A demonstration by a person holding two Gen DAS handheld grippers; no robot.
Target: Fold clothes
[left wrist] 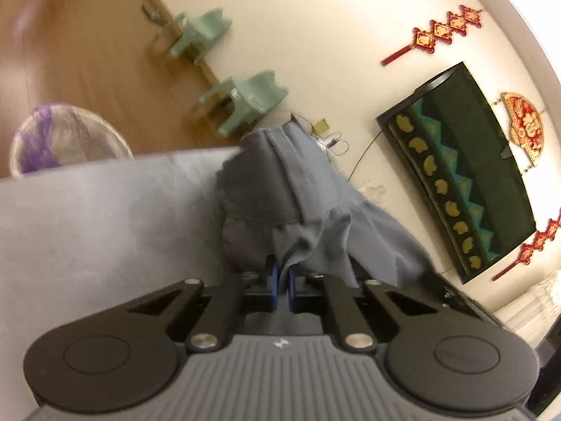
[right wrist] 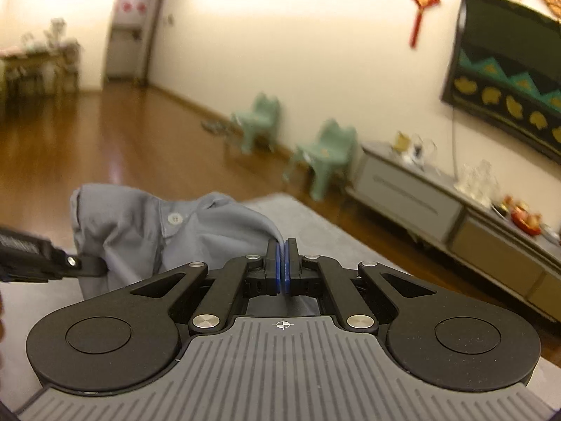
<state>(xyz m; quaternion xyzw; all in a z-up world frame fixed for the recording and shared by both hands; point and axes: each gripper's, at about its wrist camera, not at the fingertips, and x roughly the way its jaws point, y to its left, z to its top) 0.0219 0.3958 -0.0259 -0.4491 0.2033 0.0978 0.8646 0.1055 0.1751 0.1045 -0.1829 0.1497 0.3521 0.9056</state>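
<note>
A blue-grey buttoned shirt (left wrist: 298,210) hangs bunched above the grey table (left wrist: 105,217). My left gripper (left wrist: 283,273) is shut on a fold of its cloth, which rises between the blue pads. In the right wrist view the same shirt (right wrist: 168,235) shows its collar and a white button. My right gripper (right wrist: 282,245) is shut on a thin edge of the shirt pinched between its pads. The left gripper's black finger (right wrist: 84,263) reaches into the shirt from the left edge of that view.
The grey table top (right wrist: 315,224) lies under both grippers. Beyond it are a wooden floor, two green children's chairs (right wrist: 322,154), a low grey TV cabinet (right wrist: 420,203) with glassware, a wall TV (left wrist: 466,168) and a bin with a purple bag (left wrist: 63,140).
</note>
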